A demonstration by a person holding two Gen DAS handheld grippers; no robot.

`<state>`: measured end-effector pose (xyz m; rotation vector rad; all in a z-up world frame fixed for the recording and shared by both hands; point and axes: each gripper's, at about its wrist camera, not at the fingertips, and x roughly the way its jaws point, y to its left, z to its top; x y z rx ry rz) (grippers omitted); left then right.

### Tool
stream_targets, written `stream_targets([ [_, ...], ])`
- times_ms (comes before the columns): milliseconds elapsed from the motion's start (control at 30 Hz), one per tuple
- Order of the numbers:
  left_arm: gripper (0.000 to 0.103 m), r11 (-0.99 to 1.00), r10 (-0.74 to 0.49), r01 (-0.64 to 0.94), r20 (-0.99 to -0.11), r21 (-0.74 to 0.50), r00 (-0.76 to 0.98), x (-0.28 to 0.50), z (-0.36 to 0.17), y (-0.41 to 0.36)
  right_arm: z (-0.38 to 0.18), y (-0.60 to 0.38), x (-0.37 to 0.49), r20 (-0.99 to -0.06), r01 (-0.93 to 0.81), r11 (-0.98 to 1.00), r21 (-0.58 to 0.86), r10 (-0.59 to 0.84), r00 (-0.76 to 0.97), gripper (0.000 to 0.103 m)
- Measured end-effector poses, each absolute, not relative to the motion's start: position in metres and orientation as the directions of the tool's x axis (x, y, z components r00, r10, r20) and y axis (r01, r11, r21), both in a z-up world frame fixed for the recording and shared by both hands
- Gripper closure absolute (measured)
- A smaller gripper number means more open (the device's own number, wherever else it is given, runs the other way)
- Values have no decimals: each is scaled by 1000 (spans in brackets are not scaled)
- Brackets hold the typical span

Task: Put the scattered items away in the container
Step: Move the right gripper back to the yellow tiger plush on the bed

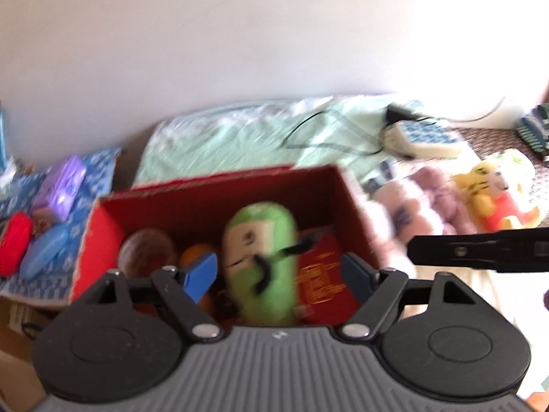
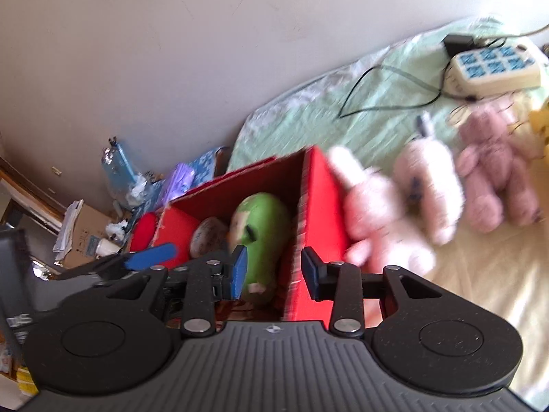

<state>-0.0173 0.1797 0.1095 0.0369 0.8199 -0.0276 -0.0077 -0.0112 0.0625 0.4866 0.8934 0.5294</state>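
A red cardboard box (image 1: 219,189) stands on the bed and also shows in the right wrist view (image 2: 319,199). Inside it lie a green plush toy (image 1: 260,257) (image 2: 264,219), a brown ball (image 1: 144,250) and an orange thing (image 1: 195,252). My left gripper (image 1: 278,274) is open and empty above the box. My right gripper (image 2: 274,274) is open and empty, its jaws on either side of the box's right wall. A white plush rabbit (image 2: 374,219), a white plush (image 2: 429,178), a pink bear (image 2: 494,164) and a yellow tiger plush (image 1: 480,185) lie right of the box.
A power strip (image 2: 494,65) with a black cable (image 2: 377,89) lies on the green sheet (image 1: 240,137) by the wall. A side table (image 1: 82,206) left of the box holds a red case (image 1: 13,243), a blue case and a purple pack. Cardboard boxes (image 2: 85,233) sit on the floor.
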Motion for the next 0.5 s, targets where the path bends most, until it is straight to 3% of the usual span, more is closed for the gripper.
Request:
stream_targets([
  [267, 21, 983, -135, 182, -711, -9, 690, -13, 114, 78, 59, -117, -8, -604, -131, 801, 585, 538, 588, 64],
  [500, 20, 946, -248, 319, -750, -52, 614, -1, 80, -27, 45, -225, -5, -631, -8, 826, 563, 436, 642, 59],
])
